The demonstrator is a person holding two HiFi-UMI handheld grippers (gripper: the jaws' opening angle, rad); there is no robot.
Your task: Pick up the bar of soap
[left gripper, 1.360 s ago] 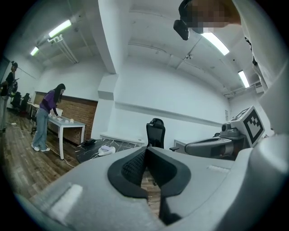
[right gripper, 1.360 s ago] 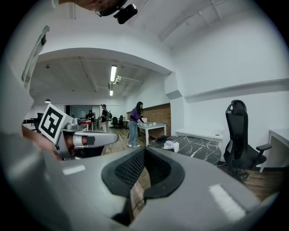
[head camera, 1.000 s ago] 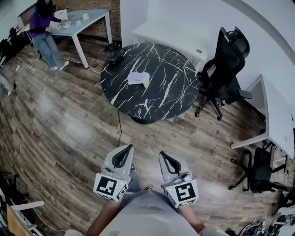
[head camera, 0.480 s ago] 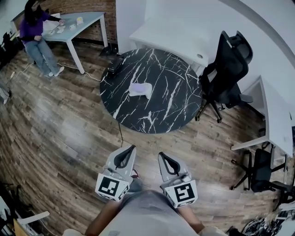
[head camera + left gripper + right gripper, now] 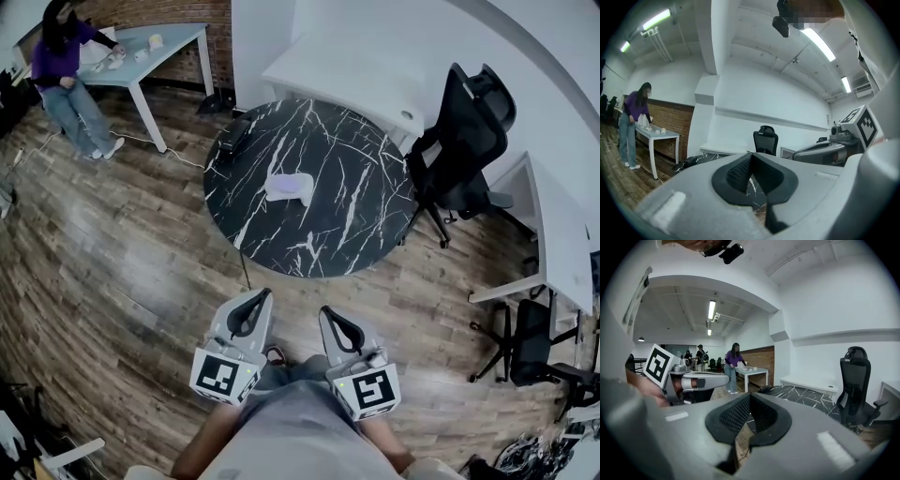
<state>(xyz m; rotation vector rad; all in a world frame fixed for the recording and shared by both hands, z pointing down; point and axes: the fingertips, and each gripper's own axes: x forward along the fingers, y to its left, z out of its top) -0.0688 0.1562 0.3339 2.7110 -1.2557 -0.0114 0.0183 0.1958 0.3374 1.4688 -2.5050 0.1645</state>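
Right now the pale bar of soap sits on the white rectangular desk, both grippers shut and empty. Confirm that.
Wrong surface: the head view shows the pale bar of soap on the round black white-veined marble table. Left gripper and right gripper are indeed shut and empty.

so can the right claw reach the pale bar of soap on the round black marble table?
Probably not yet: right claw is shut, over wooden floor short of the round black marble table; pale bar of soap lies mid-table. Path looks clear.
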